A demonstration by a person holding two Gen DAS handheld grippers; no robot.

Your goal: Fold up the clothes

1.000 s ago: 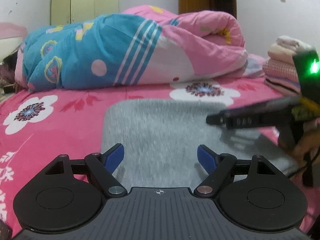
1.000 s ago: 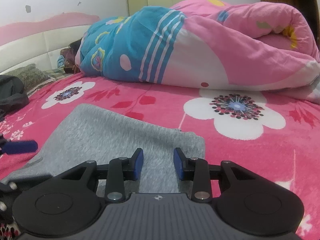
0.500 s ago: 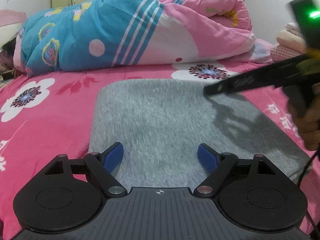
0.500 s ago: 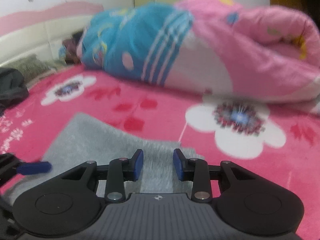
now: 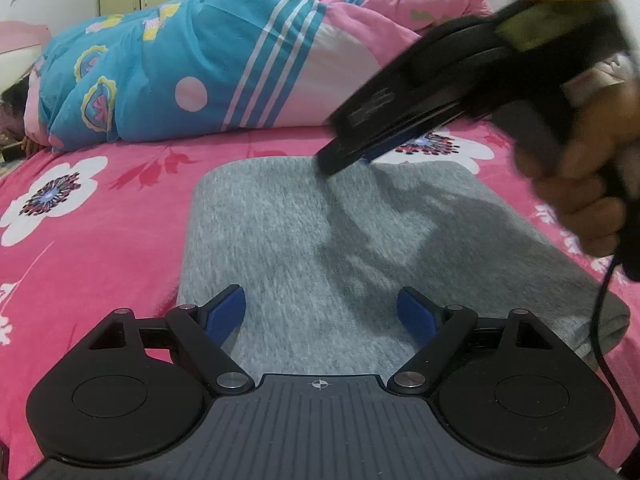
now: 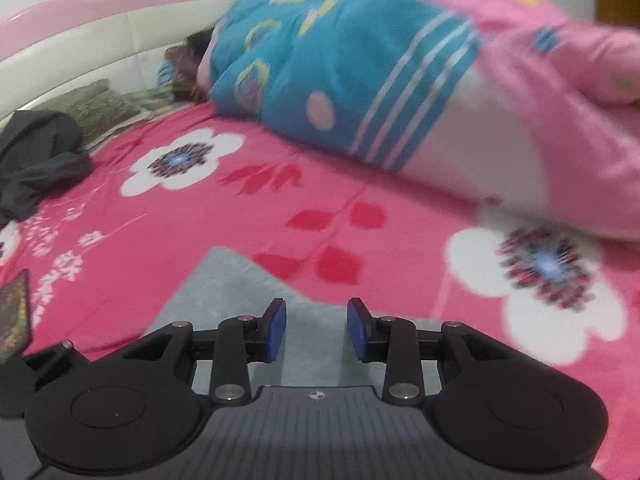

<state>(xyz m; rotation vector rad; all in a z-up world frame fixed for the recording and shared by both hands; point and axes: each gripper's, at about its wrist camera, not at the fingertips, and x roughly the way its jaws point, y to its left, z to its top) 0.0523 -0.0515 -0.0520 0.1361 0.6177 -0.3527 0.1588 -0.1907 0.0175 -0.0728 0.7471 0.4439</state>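
Left gripper (image 5: pixel 322 312): jaws wide, nothing between them, positioned above the near edge of the folded grey garment (image 5: pixel 320 240). Right gripper (image 6: pixel 316 330): jaws narrow and empty, over the garment's far corner. Garment lies flat on the pink floral bedspread (image 5: pixel 100 216); rolled quilt (image 5: pixel 224 64) beyond.

The bed (image 5: pixel 120 216) is covered with a pink sheet printed with white flowers. A folded grey garment (image 5: pixel 320 232) lies flat on it in the foreground. A rolled pink-and-blue quilt (image 5: pixel 224 64) lies across the far side. A dark garment (image 6: pixel 36 160) lies near the headboard (image 6: pixel 100 36).
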